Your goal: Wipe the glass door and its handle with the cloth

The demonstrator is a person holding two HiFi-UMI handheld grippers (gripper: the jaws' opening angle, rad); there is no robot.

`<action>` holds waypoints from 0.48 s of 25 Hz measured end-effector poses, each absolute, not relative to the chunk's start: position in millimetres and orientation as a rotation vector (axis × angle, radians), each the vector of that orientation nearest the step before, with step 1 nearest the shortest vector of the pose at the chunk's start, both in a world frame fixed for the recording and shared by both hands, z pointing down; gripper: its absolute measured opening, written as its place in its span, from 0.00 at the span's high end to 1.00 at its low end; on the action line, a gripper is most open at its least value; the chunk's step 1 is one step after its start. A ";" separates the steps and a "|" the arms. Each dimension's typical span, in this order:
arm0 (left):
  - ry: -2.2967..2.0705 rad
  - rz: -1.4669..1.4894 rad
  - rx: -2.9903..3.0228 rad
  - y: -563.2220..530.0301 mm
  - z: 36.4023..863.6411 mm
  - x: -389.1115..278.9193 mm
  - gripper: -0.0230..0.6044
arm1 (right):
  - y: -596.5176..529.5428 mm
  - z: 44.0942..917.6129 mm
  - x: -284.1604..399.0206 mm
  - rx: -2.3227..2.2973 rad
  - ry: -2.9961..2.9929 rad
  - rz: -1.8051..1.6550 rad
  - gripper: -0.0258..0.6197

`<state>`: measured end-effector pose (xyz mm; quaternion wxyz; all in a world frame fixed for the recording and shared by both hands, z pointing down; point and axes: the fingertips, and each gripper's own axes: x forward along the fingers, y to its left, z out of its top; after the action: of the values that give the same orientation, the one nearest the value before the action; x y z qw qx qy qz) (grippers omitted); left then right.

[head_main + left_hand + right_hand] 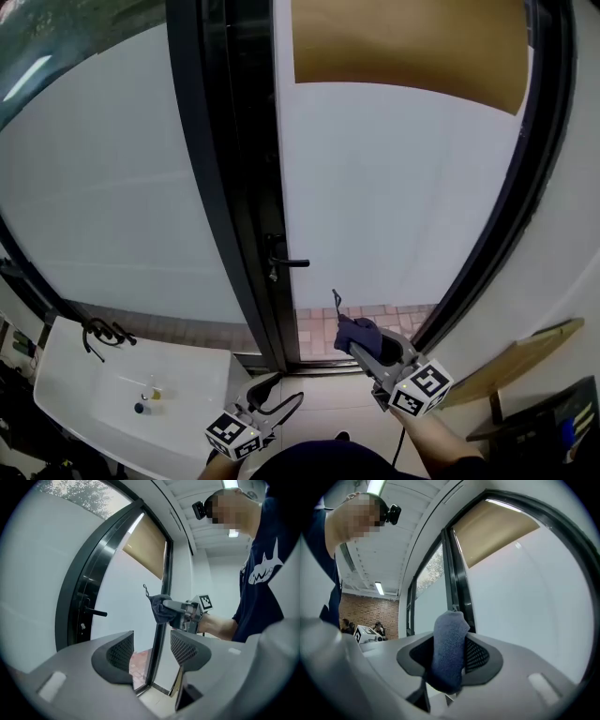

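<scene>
A frosted glass door (pixel 394 178) in a black frame fills the head view, its black lever handle (pixel 287 262) at the left edge. My right gripper (pixel 354 339) is shut on a dark blue cloth (pixel 356 330), held just short of the lower glass, right of and below the handle. The cloth (pixel 449 656) sticks up between the jaws in the right gripper view. My left gripper (pixel 272 394) hangs low near the floor, open, nothing between its jaws. In the left gripper view the handle (pixel 96 613) and the cloth (pixel 160 608) both show.
A white sink (pixel 117 398) with a black tap (pixel 98 333) stands at the lower left. A tan roller blind (pixel 412 42) covers the door's top. A wooden board (pixel 520 361) leans at the lower right. Red tiles (pixel 323 328) lie beyond the sill.
</scene>
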<state>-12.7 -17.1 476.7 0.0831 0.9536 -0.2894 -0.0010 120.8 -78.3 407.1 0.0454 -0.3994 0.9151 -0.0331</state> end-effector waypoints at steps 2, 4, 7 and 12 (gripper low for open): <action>-0.875 0.027 2.844 -26.8 479.0 -7.5 0.58 | -99.6 396.3 118.7 -1.197 2.838 -0.003 0.72; -0.894 0.028 2.831 -35.6 484.0 -3.1 0.58 | -119.6 385.8 115.8 -1.169 2.879 0.093 0.72; -0.917 0.035 2.818 -51.9 482.2 7.6 0.58 | -151.0 367.0 111.6 -1.119 2.915 0.232 0.72; -0.985 0.100 2.834 -76.5 477.0 16.4 0.58 | -200.1 346.9 98.1 -1.041 2.977 0.436 0.72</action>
<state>16.4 -76.5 477.0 0.0697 0.9417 -0.3274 0.0333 98.1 -200.1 346.9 -0.0209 -0.3268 0.9349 0.1369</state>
